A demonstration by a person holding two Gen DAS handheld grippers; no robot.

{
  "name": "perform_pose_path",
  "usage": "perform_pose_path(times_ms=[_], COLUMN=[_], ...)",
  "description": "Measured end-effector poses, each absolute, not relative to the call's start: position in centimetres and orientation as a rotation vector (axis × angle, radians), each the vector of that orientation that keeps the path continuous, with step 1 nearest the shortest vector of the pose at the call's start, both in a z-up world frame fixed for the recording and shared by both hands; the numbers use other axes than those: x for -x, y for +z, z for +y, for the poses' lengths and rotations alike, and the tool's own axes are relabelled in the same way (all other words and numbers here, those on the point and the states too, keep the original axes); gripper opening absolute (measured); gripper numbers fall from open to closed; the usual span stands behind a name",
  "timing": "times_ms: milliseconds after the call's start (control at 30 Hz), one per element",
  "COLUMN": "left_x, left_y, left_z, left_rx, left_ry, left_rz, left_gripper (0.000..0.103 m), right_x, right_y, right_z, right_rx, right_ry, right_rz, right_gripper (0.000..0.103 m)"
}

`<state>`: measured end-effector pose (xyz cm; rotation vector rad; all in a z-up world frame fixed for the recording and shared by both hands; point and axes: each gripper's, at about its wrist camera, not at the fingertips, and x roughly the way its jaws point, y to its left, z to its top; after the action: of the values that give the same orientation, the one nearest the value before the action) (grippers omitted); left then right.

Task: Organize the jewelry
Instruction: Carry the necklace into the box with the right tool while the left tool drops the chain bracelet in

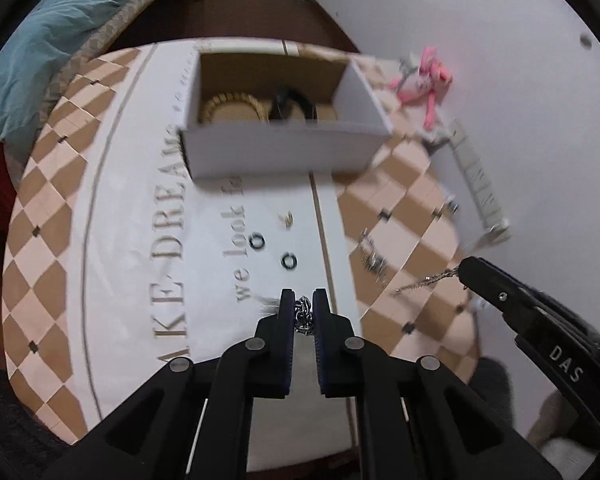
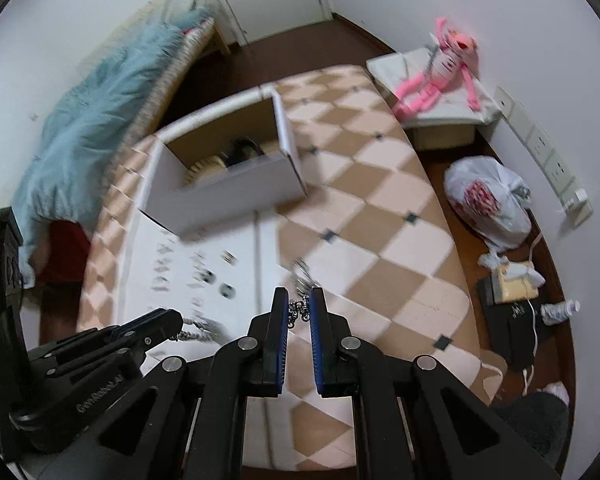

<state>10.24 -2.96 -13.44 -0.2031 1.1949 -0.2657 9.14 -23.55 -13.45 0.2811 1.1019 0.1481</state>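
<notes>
My left gripper [image 1: 303, 304] is shut on one end of a silver chain [image 1: 304, 316]. My right gripper [image 2: 299, 307] is shut on the other end of the chain [image 2: 298, 314]; the chain [image 1: 427, 280] hangs from it above the table. An open white cardboard box [image 1: 276, 148] stands at the far side and holds woven rings [image 1: 230, 106] and a black item [image 1: 292, 102]. Two small dark rings [image 1: 256, 241] [image 1: 290, 262] and a small gold piece [image 1: 288, 219] lie on the white cloth. Another silver chain heap [image 1: 373, 258] lies on the checkered part.
The table [image 2: 379, 216] has a checkered cover with a white printed panel. A pink plush toy [image 2: 439, 76] sits on a cushion beyond it. A plastic bag [image 2: 485, 200] and boxes [image 2: 511, 308] lie on the floor to the right. A blue blanket [image 2: 100, 120] lies to the left.
</notes>
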Motion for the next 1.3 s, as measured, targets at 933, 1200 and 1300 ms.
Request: perform_pose_path(times_ms=[933,1200,1300], left_x=[-28.4,-31.8,-32.1], left_y=[-8.1,-11.1,-11.6], left_z=[0.4,0.2,0.7], left_rx=[0.233,0.14,0.137], left_ry=[-0.269,-0.154,-0.114], left_rz=[1.158,1.259,1.265], left_gripper=[0.006,0.009,0.02], right_x=[-31.3,-35.1,-35.5], right_y=[-9.1,-13.0,-13.7], right_z=[-18.2,-17.3,-17.8], right_rx=[-0.142,-0.053,-0.04], right_ry=[0.283,0.268,0.242], right_rz=[1.153,1.286,1.311], right_gripper=[0.011,0.012,0.027])
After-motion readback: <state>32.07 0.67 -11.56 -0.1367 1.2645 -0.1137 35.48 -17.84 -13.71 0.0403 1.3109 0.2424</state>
